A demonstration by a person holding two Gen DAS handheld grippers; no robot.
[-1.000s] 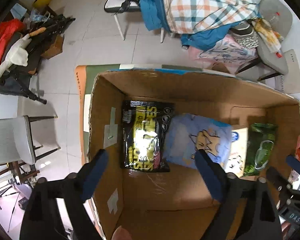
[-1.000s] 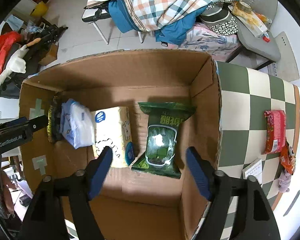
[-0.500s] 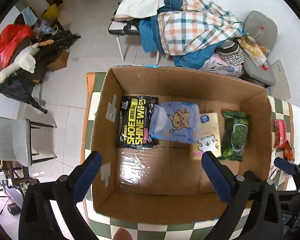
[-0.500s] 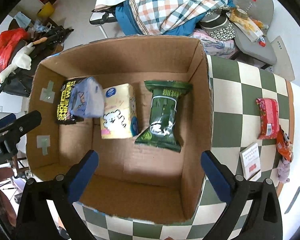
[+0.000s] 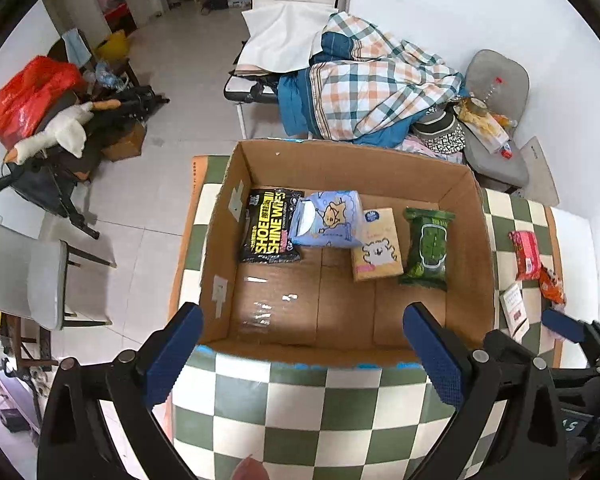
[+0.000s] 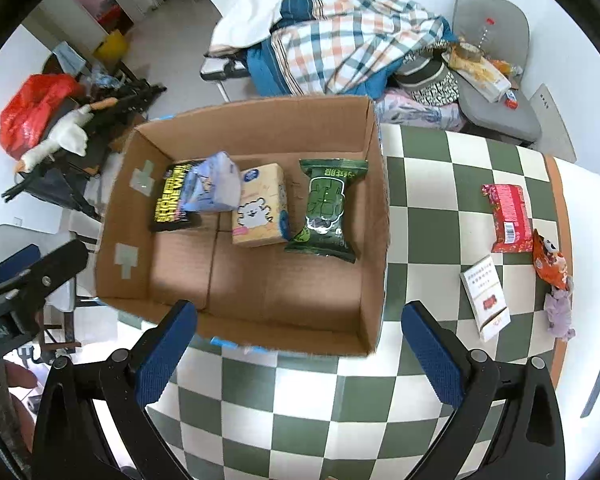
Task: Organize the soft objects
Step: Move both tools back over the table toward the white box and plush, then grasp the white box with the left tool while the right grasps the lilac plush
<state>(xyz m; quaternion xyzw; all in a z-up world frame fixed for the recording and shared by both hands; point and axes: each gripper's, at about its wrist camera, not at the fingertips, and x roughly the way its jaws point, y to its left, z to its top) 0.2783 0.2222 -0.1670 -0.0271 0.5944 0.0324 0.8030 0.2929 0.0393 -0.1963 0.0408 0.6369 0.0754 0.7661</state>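
The left gripper hangs wide open and empty before the cardboard box, which holds four packs in a row. The right gripper is likewise spread, empty. The red pack lies at its two o'clock, long axis pointing away, nearest this hand.

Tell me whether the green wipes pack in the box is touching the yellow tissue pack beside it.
Apart. In the left wrist view a strip of bare cardboard floor shows between the green wipes pack and the yellow tissue pack; the right wrist view shows the same gap.
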